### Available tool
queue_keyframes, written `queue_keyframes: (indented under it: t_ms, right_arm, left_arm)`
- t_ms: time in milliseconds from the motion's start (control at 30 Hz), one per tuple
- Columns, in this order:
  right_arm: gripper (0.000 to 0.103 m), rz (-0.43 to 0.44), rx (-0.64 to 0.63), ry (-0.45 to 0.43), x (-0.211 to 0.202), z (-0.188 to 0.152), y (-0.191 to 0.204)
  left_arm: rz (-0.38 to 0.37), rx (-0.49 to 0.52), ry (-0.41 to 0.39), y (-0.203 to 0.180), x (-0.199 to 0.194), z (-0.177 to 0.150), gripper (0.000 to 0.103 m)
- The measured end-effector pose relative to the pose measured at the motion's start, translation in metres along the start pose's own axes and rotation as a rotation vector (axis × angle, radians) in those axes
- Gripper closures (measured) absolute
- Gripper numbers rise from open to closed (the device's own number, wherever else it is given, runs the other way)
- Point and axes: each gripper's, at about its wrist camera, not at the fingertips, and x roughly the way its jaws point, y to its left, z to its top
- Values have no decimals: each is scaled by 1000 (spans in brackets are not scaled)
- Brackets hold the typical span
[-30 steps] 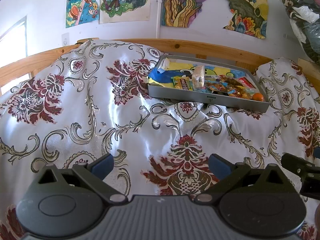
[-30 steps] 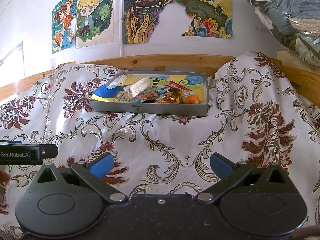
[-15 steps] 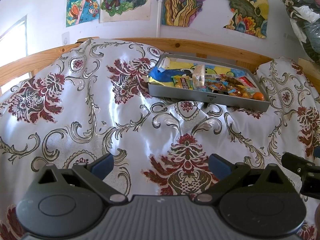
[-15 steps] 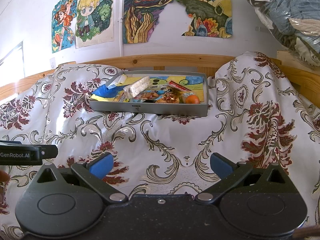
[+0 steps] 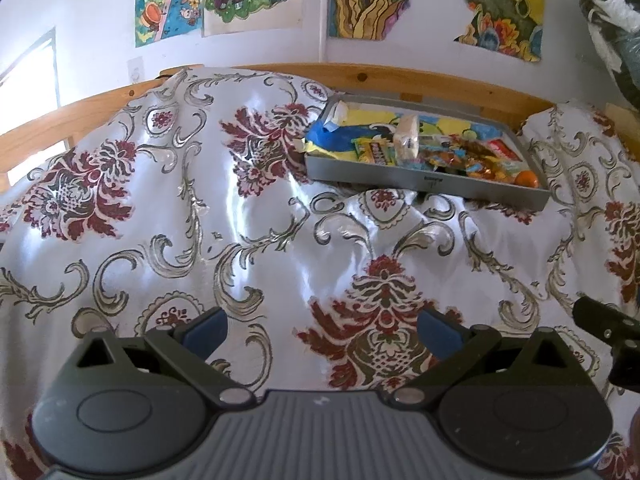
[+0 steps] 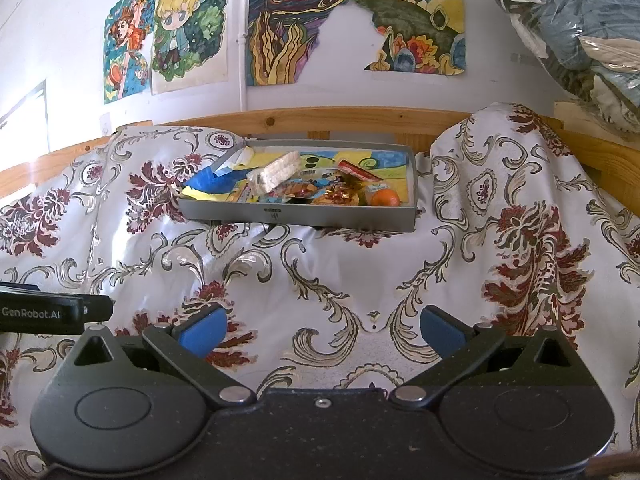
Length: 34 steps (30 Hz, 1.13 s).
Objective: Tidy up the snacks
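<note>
A grey tray (image 5: 420,181) (image 6: 296,214) of snacks rests on a flowered white cloth, far ahead of both grippers. It holds a clear pack of wafers (image 5: 407,142) (image 6: 276,171), colourful candy wrappers (image 5: 468,156) (image 6: 332,194), a small orange (image 5: 526,179) (image 6: 385,199) at its right end and a blue wrapper (image 5: 340,136) (image 6: 214,179) at its left end. My left gripper (image 5: 320,330) is open with nothing between its fingers. My right gripper (image 6: 320,330) is open too and holds nothing. Both hover low over the cloth.
The cloth (image 5: 160,220) drapes over a wooden frame (image 6: 340,118) and rises in a hump (image 6: 512,168) right of the tray. Posters hang on the wall behind. Bagged clothes (image 6: 580,28) sit at upper right. The other gripper's body shows at each view's edge.
</note>
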Motion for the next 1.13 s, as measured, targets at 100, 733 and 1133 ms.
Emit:
queue_keyframes:
  t_ms: [100, 733, 1133]
  right_arm:
    - [1, -1, -2, 4, 1, -2, 0]
    - [1, -1, -4, 6, 2, -1, 0]
    - [1, -1, -5, 7, 2, -2, 0]
  left_arm:
    - [11, -10, 18, 2, 2, 1, 0]
    - [4, 4, 31, 0, 2, 0, 0]
    - [-2, 3, 28, -1, 0, -1, 0]
